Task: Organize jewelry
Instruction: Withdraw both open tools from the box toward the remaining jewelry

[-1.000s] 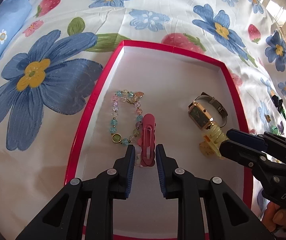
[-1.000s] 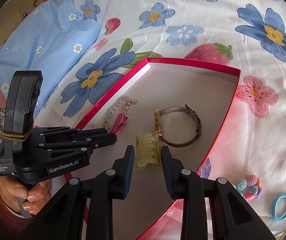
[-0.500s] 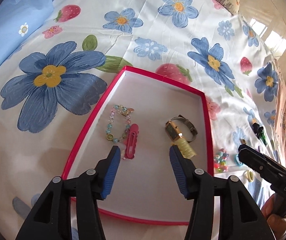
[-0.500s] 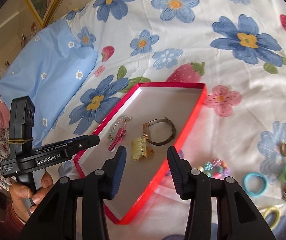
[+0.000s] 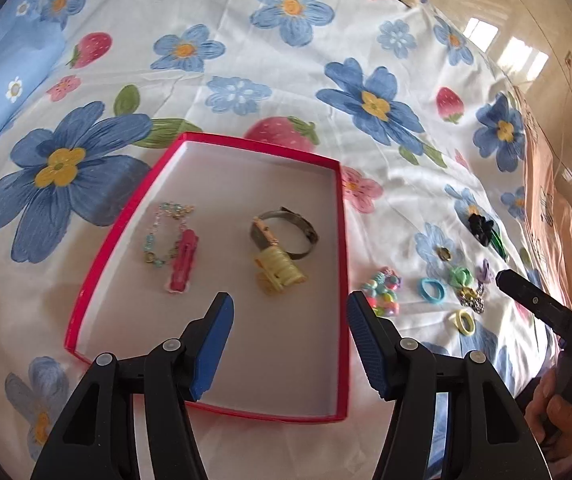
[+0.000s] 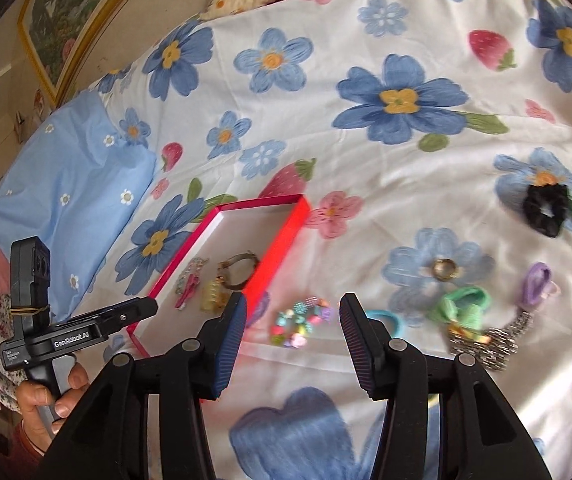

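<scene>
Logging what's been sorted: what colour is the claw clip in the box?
Pale translucent yellow. The claw clip lies beside the watch; the left wrist view shows it best.

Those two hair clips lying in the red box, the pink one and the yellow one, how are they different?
The pink clip is long, slim and flat; the yellow clip is a chunky, ribbed claw shape. The pink clip lies against the beaded bracelet, while the yellow clip lies against the watch. Both rest loose inside the red box, and no fingers touch either.
</scene>
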A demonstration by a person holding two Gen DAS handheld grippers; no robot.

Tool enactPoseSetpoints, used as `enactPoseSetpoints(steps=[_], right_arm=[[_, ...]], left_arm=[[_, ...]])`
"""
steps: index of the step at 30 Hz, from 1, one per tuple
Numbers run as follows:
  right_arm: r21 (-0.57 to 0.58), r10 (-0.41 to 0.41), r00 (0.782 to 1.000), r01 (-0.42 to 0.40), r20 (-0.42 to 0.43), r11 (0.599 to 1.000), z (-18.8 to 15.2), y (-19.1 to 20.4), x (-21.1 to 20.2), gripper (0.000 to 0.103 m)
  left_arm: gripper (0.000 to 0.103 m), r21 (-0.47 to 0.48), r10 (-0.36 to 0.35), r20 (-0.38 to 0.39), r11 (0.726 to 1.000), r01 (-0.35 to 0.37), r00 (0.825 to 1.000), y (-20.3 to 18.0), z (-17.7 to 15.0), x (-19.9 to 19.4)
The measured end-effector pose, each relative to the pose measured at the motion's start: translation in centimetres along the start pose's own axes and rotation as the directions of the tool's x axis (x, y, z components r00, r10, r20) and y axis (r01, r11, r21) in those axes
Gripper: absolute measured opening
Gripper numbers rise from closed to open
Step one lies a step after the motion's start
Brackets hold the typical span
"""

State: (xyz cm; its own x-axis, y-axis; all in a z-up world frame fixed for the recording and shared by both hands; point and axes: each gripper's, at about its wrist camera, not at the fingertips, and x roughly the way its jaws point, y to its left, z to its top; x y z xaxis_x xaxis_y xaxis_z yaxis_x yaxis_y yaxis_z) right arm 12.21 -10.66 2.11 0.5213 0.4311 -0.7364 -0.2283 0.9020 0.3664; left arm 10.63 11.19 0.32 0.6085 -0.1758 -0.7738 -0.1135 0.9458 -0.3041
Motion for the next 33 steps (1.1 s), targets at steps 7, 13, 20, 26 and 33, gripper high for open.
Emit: enactPoseSetpoints(steps=[7, 13, 20, 26, 33], right_arm=[[0.071, -0.070, 0.997, 0.069, 0.011, 0.995, -2.0, -4.2, -2.7, 0.051], [0.131, -0.117, 0.993, 0.115, 0.012, 0.985, -3.3, -7.4, -4.3, 0.051], [0.158, -0.143, 0.989, 0.137, 0.023, 0.978, -3.6, -9.0, -5.0, 0.051], [0.159, -0.149, 0.989, 0.144, 0.020, 0.977, -3.4, -9.6, -4.6, 0.051], [0.122, -0.170, 0.985, 0.166, 0.016, 0.978, -1.9, -9.8, -3.5, 0.051]], left_arm=[[0.059, 0.089, -0.013, -0.024, 0.996, 0.015, 1.000, -3.0, -0.3, 0.8], [0.059, 0.164, -0.011, -0.060, 0.986, 0.021, 0.998, -5.6, -0.6, 2.5], [0.061, 0.238, -0.001, -0.100, 0.971, 0.024, 0.995, -8.0, -0.7, 4.6], [0.064, 0.287, 0.009, -0.115, 0.958, 0.025, 0.993, -9.4, -0.2, 6.3], [0.065, 0.367, 0.043, -0.134, 0.930, 0.009, 0.990, -11.1, 0.6, 8.9]])
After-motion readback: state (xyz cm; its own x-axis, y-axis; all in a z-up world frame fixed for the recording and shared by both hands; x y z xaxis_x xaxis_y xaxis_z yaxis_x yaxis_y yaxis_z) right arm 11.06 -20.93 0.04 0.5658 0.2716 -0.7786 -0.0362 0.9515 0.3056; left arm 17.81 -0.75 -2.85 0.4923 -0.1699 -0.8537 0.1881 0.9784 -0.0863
